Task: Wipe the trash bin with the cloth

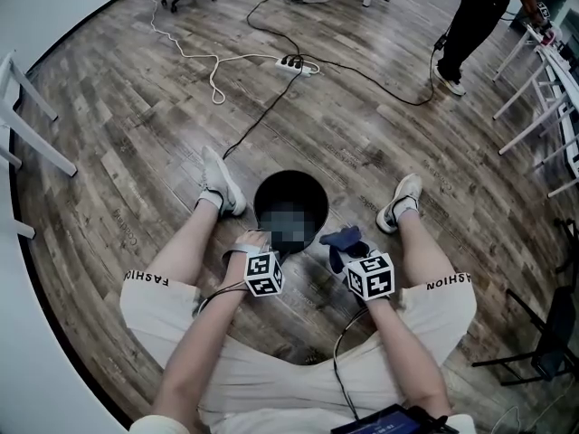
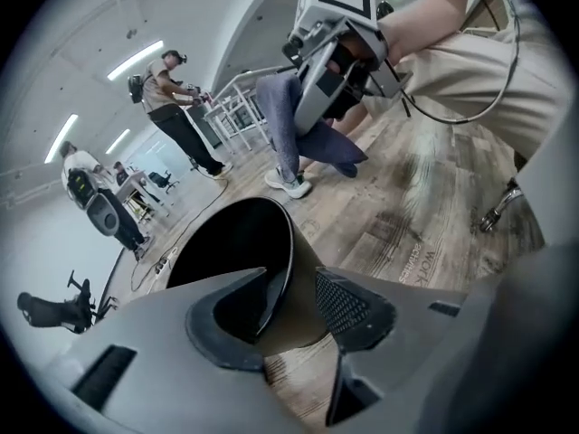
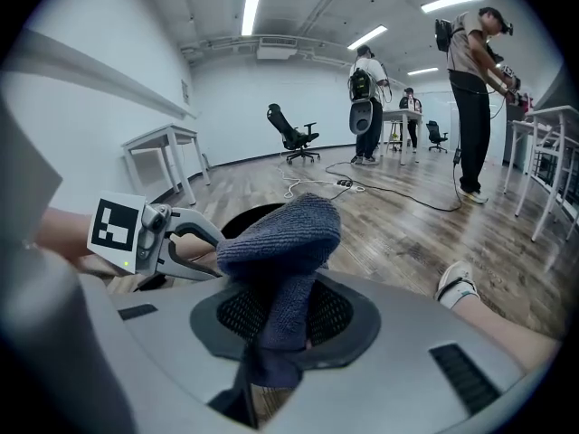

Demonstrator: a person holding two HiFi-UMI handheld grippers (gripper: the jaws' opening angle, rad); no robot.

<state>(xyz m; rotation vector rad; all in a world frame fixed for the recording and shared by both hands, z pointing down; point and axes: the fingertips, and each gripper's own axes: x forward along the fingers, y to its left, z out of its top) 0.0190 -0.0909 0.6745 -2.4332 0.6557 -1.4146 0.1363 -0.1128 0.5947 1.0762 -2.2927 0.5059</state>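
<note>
Left tongs (image 2: pixel 303 297) wide apart, straddling the near-left wall of the bin (image 2: pixel 231 242), which stands on the floor (image 2: pixel 425 197) between the feet. Right tongs (image 3: pixel 280 319) clamped on the blue cloth (image 3: pixel 280 233), right of the bin. Shorts (image 1: pixel 154 301) read "FASHION".

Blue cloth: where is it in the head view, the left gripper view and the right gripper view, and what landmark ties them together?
Head view: the blue cloth is at lower centre, just right of the trash bin.
Left gripper view: upper centre, hanging from the right claw.
Right gripper view: dead centre, clamped in that claw.
Shared landmark: the black trash bin.
</note>
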